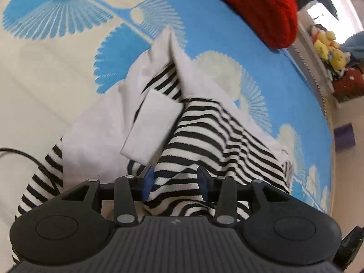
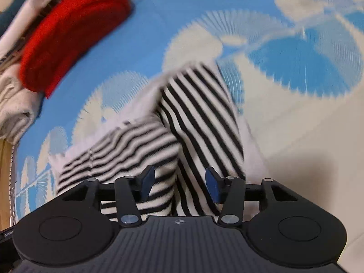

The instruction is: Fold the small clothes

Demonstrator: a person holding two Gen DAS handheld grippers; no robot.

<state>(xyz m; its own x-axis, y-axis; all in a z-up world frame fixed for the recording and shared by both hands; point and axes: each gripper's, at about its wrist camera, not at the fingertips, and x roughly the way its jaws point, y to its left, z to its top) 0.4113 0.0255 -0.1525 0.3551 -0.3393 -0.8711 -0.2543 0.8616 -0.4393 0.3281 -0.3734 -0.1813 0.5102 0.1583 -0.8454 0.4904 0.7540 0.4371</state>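
- Left wrist view: black housing of the left gripper (image 1: 176, 180) is nearest the camera, and its two blue fingers (image 1: 147, 179) stand apart with the striped garment (image 1: 204, 136) bunched between them; whether they press the cloth I cannot tell.
- Small emblem sits on the ribbed housing, but no letters can be read.
- Black-and-white striped garment with white panels lies on the blue and cream mat (image 1: 56, 68), near its right edge.
- White rectangular label (image 1: 152, 125) on the garment shows no readable writing.
- Red knit item (image 1: 257, 6) lies at the far right corner of the mat.
- Yellow plush toys (image 1: 329, 47) sit beyond the mat's right edge.
- Black cable (image 1: 22, 154) crosses the mat at the left edge.
- Right wrist view, blurred: right gripper (image 2: 179, 183) has its blue fingers (image 2: 212, 185) spread, striped cloth between them; a grip cannot be judged.
- Red knit item (image 2: 70, 31) rests on folded pale clothes (image 2: 16, 104) at the far left corner of the mat (image 2: 295, 125).
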